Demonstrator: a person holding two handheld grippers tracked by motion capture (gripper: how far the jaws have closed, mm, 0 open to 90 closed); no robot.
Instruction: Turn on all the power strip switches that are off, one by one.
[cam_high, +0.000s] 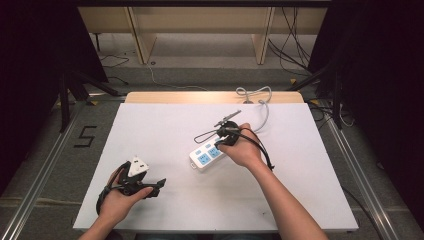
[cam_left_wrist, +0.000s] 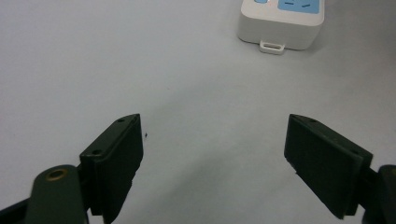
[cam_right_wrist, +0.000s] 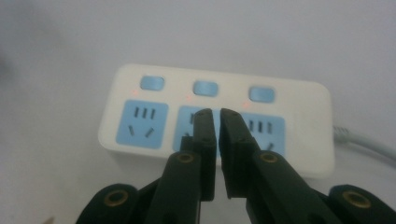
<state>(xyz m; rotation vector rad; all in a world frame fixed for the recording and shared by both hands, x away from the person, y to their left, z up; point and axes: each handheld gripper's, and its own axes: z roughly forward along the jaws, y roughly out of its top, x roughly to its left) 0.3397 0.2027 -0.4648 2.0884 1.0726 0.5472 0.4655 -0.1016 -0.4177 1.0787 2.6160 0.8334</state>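
Looking down in the high view: a white table (cam_high: 165, 125) fills the middle ground, with the person's forearms entering from six o'clock. A white power strip (cam_high: 206, 157) with blue sockets lies just right of the table's centre, long axis running from seven toward one o'clock. Its grey cord (cam_high: 264, 114) leaves toward one o'clock and loops near the far edge. The right gripper (cam_high: 225, 141) sits over the strip's far end, hand wrapped around it. The left gripper (cam_high: 159, 183) rests at about eight o'clock, well apart from the strip, jaws pointing toward three o'clock.

Left gripper view: both black jaws stand wide apart, released, with bare table between them. The strip's end (cam_left_wrist: 280, 23) shows at one o'clock, well beyond the jaw tips.

Right gripper view: the jaws are nearly clenched, a thin slit between them and nothing in it. Tips hover over the middle of three sockets. Three blue switches (cam_right_wrist: 206, 88) line the strip's far side, a small orange light by each. The cord exits at three o'clock.
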